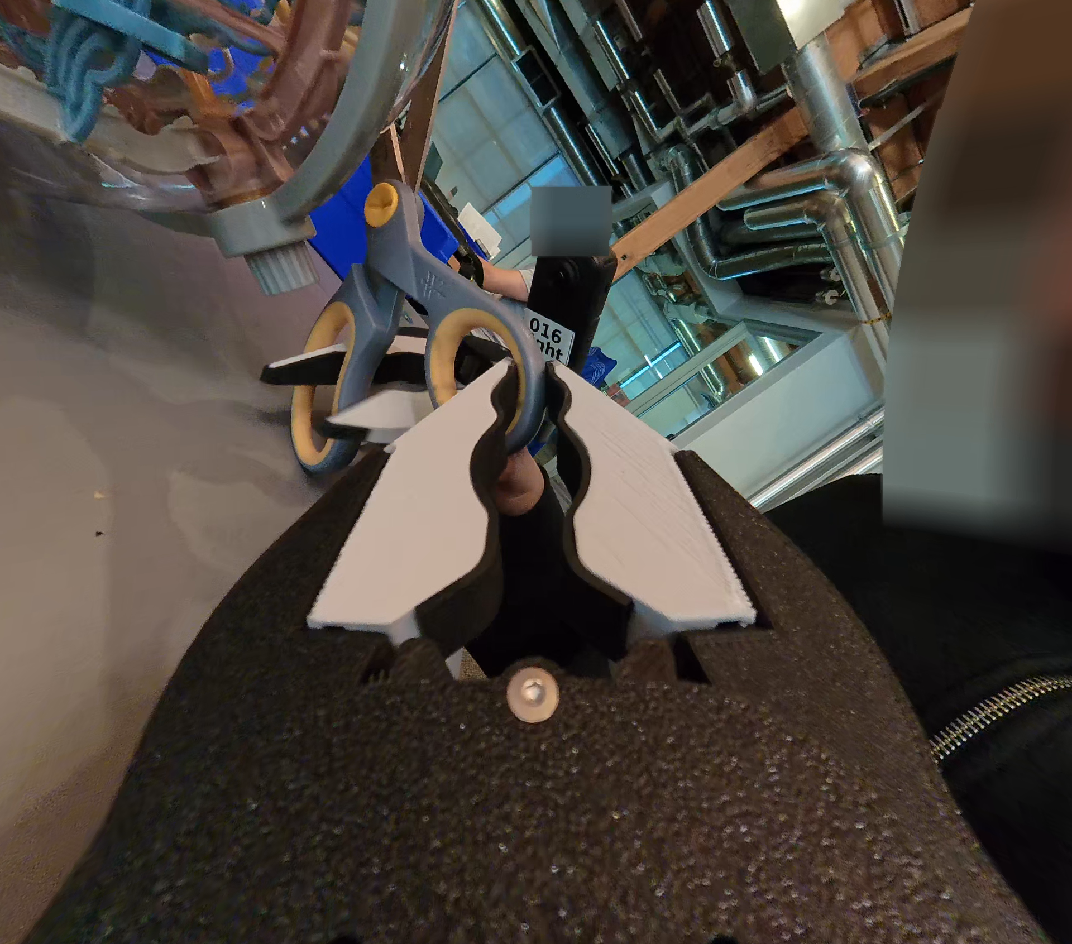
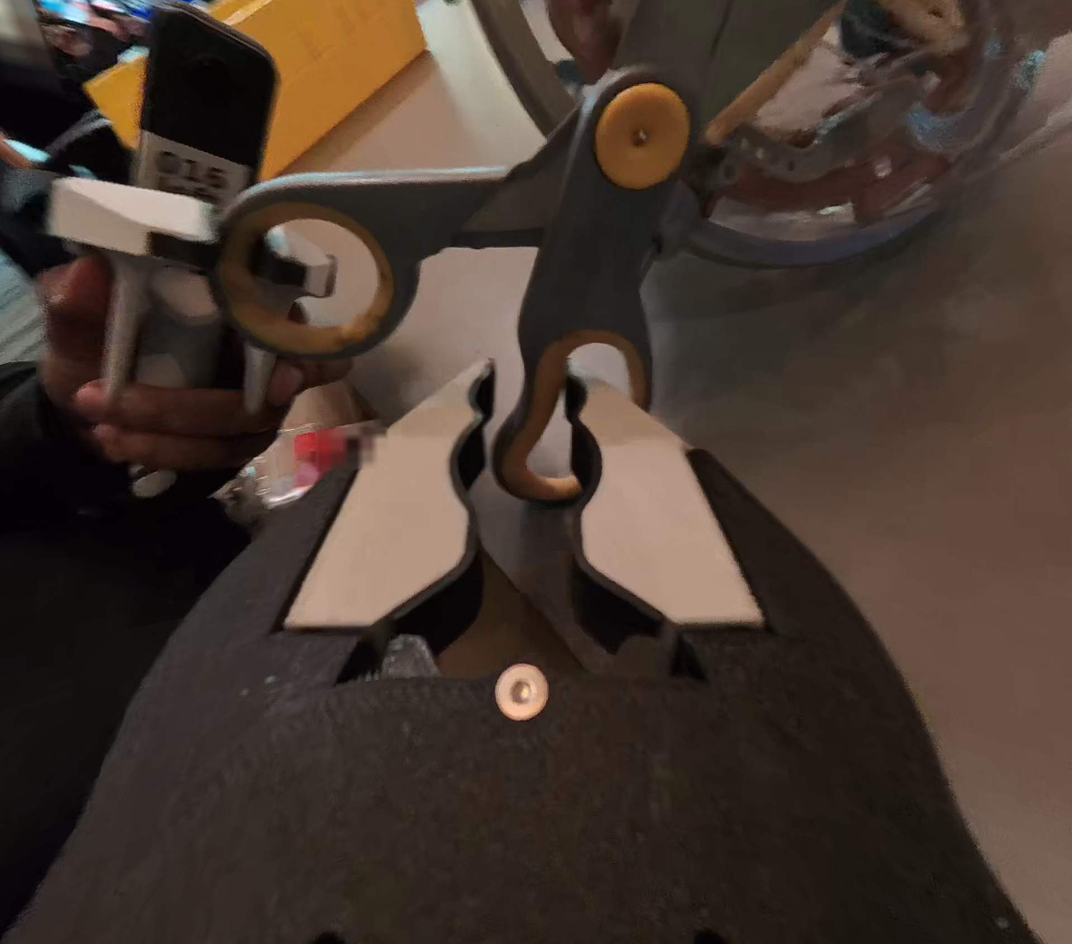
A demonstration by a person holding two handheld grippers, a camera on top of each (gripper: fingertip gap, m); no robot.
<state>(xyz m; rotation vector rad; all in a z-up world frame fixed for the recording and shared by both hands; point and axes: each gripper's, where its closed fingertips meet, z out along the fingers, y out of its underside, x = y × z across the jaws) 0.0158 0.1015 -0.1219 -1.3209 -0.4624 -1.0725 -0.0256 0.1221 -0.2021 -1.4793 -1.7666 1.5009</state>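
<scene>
I had the scissors (image 1: pixel 429 290) up off the grey surface (image 1: pixel 87 452), by the rim of a clear round tub (image 1: pixel 371 92) full of coloured bits. The left gripper (image 1: pixel 525 394) had its jaws squeezed on one handle ring. The right gripper (image 2: pixel 531 394) sat around the other ring's edge, but I could not tell if it pinched. A yellow bin (image 2: pixel 325 29) stood far behind.
</scene>
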